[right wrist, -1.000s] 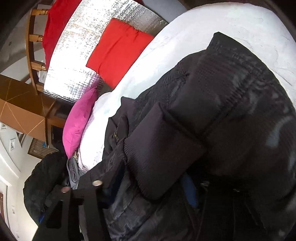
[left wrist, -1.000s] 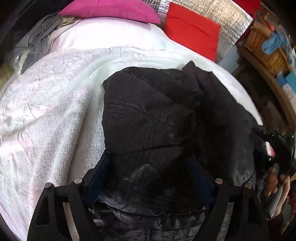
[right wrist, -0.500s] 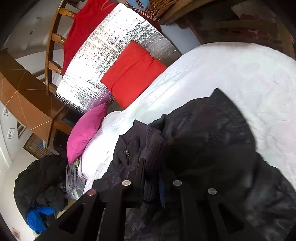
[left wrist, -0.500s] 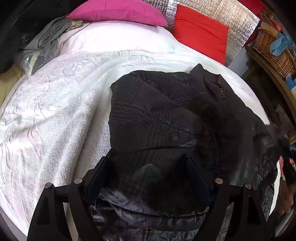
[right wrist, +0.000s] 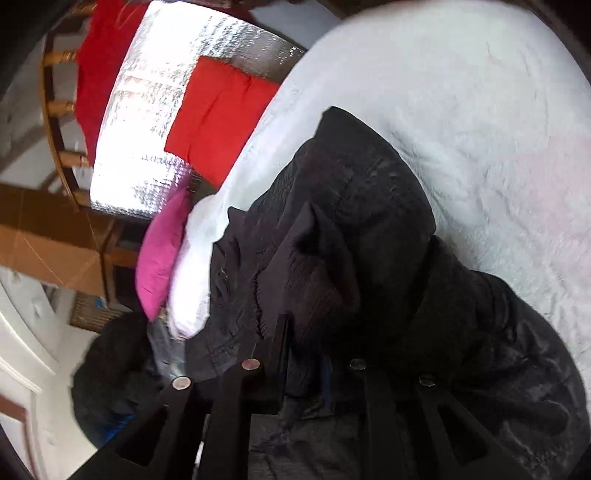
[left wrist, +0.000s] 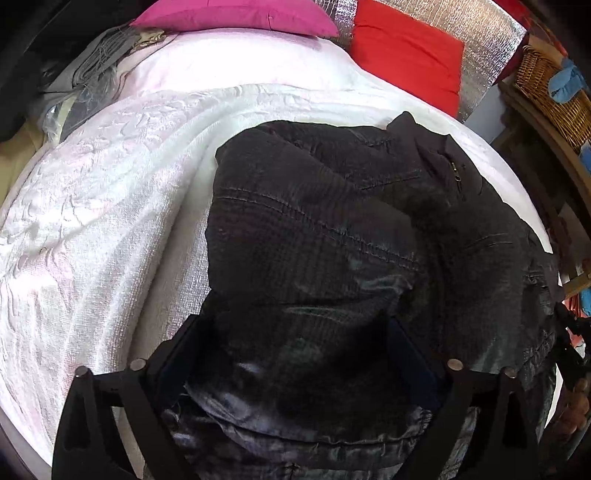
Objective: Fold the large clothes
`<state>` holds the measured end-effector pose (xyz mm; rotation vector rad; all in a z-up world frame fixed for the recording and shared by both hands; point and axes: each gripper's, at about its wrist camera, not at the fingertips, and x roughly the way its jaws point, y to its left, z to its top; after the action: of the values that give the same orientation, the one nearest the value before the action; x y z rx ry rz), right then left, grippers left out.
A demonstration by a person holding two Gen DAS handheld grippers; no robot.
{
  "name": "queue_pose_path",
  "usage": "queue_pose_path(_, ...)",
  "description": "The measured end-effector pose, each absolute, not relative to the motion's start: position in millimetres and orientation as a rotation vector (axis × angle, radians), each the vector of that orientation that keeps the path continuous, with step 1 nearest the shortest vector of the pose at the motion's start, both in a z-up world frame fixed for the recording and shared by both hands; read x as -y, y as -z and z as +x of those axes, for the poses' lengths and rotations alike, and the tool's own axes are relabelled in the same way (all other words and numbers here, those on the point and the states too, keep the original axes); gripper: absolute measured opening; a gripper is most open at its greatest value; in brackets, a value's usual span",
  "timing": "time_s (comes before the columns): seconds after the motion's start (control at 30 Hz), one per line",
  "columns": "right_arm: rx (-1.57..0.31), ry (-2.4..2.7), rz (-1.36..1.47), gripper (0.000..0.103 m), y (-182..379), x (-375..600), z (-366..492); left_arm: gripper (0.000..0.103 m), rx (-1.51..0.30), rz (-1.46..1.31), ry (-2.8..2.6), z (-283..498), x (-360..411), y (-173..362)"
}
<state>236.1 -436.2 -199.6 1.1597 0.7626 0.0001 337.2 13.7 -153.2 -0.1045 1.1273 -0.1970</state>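
A large black jacket lies bunched on a white textured bedspread. My left gripper stands wide open with a thick fold of the jacket heaped between its fingers. In the right wrist view the jacket rises in a peak. My right gripper is shut on a ribbed black fold of the jacket, jaws close together with the cloth pinched between them. The right gripper and the hand holding it show at the far right edge of the left wrist view.
A pink pillow and a red pillow lie at the head of the bed against a silver foil panel. Grey clothes lie at the bed's far left. A wicker basket stands on a wooden shelf at right.
My right gripper closed from wide open onto a fold of the jacket and has pulled it up and sideways. The jacket has spread a little to the right in the left wrist view.
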Motion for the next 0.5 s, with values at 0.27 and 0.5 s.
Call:
queue_pose_path(0.27, -0.769, 0.0, 1.203, 0.024, 210.0, 435.7, 245.4, 0.103, -1.092, -0.061, 0.204, 334.5, 3.4, 166.3)
queue_pose_path(0.5, -0.742, -0.038, 1.174, 0.066, 201.6, 426.2, 249.6, 0.103, -1.122, -0.081, 0.22, 342.2, -1.0, 161.3)
